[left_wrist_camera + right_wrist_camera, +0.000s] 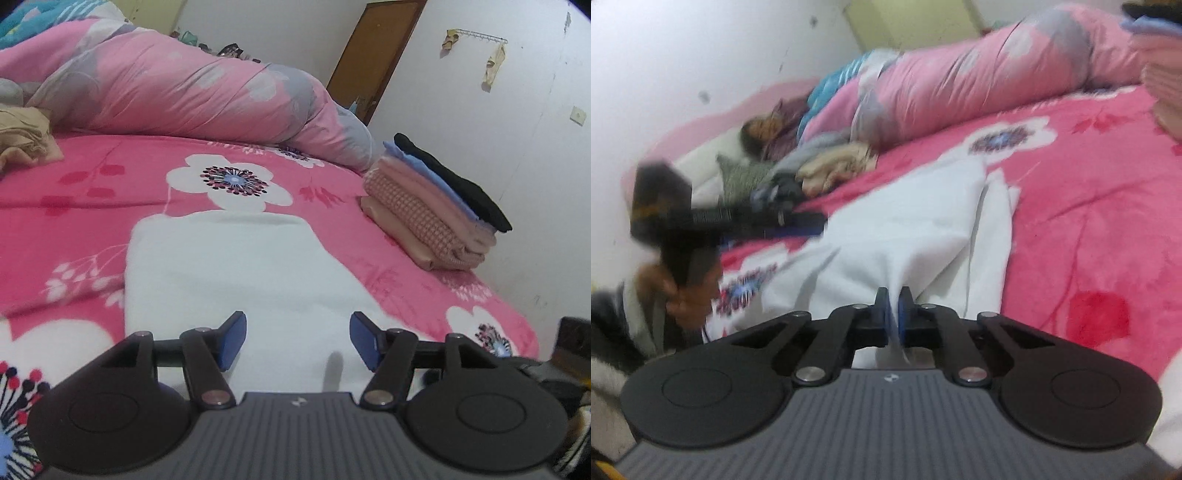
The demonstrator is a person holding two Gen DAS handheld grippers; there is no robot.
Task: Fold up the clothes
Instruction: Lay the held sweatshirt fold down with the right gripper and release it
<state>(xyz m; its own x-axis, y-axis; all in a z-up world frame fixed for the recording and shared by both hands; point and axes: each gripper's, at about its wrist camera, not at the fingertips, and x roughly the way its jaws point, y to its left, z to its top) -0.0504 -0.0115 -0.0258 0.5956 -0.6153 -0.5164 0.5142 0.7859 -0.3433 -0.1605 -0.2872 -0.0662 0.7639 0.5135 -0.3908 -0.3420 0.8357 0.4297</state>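
Lying near the bed's front edge, a white garment [236, 273] is partly folded, one corner pinched between the pressed-together jaws of the right gripper [894, 295] and lifted. The left gripper [295, 339] hovers over it, jaws spread and empty. A stack of folded clothes [436, 206] sits at the bed's right edge (several done); a beige garment [26, 140] waits unfolded at the left edge.

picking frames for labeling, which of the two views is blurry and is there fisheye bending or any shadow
Left wrist view: mostly sharp, the folded stack crisp; fisheye bends the door; a soft shadow lies on the white cloth between the open left gripper fingers. Right wrist view: motion-blurred throughout, the left gripper smeared, only the right gripper, shut on the white cloth, fairly clear.
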